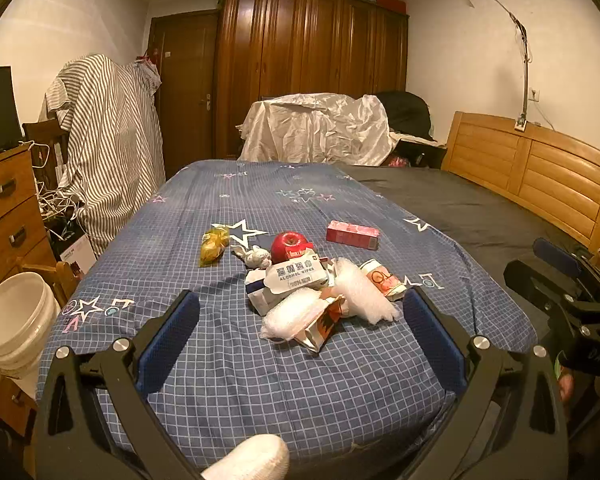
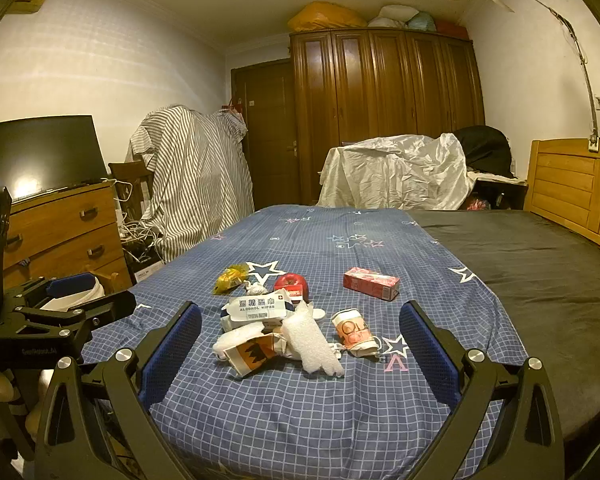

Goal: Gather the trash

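Note:
A heap of trash lies on the blue checked bedsheet [image 1: 228, 384]: an alcohol wipes pack [image 1: 296, 275], white foam wrap [image 1: 362, 294], an orange-and-white wrapper [image 1: 320, 326], a crushed paper cup [image 1: 382, 280], a crumpled tissue [image 1: 256, 257] and a yellow wrapper [image 1: 213, 245]. A red apple [image 1: 286, 245] and a pink box [image 1: 352, 234] lie behind. The same heap shows in the right wrist view, with the wipes pack [image 2: 258, 307] and the cup [image 2: 354, 332]. My left gripper [image 1: 300, 320] is open and empty, just short of the heap. My right gripper [image 2: 300, 328] is open and empty too.
A white bucket [image 1: 14, 320] stands on the floor left of the bed. A wooden dresser [image 2: 66, 232] with a monitor [image 2: 40, 156] is at left. A striped cloth [image 1: 108, 148] covers a rack. The wooden headboard [image 1: 540, 176] is at right, a wardrobe [image 1: 312, 68] behind.

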`<move>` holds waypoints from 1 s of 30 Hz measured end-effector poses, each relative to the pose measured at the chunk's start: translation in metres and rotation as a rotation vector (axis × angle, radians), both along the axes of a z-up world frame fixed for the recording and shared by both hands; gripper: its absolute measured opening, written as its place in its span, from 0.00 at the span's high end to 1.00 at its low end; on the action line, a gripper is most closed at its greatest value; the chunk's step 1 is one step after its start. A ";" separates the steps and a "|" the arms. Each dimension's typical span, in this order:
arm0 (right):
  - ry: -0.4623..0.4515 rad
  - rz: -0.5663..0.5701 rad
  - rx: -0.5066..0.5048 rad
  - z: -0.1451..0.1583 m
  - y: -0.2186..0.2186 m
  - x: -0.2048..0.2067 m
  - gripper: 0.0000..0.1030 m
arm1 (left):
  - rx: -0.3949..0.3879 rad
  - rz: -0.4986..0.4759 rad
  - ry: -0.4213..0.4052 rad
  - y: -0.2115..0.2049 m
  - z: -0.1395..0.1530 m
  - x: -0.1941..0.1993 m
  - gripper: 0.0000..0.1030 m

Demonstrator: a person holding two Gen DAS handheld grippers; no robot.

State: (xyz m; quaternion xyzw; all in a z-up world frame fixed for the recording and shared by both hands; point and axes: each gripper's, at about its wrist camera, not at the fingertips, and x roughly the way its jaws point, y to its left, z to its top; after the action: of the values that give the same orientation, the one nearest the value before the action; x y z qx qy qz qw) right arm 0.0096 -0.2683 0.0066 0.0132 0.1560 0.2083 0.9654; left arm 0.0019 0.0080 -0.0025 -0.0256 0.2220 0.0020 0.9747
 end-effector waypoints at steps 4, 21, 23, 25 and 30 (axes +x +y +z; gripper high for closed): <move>0.000 0.000 0.001 0.002 -0.001 -0.001 0.04 | -0.001 0.002 0.000 0.002 0.002 -0.001 0.05; 0.012 0.009 0.013 -0.004 0.000 0.006 0.04 | -0.005 0.002 0.014 -0.002 -0.001 0.004 0.05; 0.011 0.008 0.011 -0.004 0.000 0.006 0.04 | -0.006 0.004 0.013 -0.001 -0.002 0.004 0.05; 0.013 0.011 0.012 -0.005 0.000 0.007 0.04 | -0.007 0.005 0.015 -0.001 -0.002 0.005 0.05; 0.009 0.014 0.008 -0.005 0.001 0.008 0.04 | -0.010 0.009 0.015 -0.003 -0.002 0.006 0.05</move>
State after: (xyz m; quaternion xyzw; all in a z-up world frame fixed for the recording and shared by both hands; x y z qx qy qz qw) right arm 0.0178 -0.2675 0.0019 0.0169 0.1598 0.2156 0.9632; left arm 0.0078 0.0053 -0.0045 -0.0313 0.2293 0.0055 0.9728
